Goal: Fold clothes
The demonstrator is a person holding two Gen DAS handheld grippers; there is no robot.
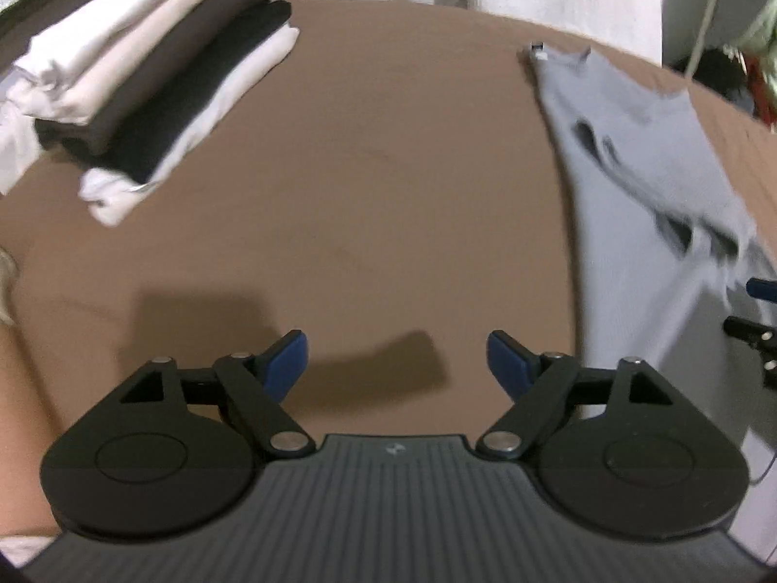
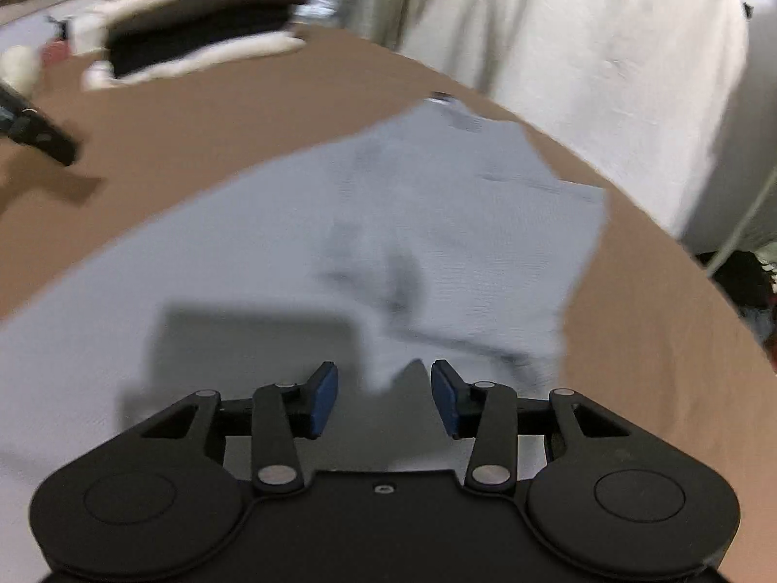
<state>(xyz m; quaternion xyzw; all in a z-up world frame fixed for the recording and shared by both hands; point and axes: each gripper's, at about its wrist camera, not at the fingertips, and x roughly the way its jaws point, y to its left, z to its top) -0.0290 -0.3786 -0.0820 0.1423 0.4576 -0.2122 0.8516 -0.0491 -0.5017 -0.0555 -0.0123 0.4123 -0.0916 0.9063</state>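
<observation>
A light grey-blue garment lies spread on the brown table, with some folds and wrinkles near its middle. In the left wrist view it lies at the right. My left gripper is open and empty above bare table, left of the garment. My right gripper is open and empty, just above the garment's near part. The right gripper's edge shows in the left wrist view. The left gripper shows at the far left of the right wrist view.
A stack of folded clothes, white, beige and black, sits at the back left of the table; it also shows in the right wrist view. Pale cloth hangs behind the table's far edge. Dark items lie off the far right.
</observation>
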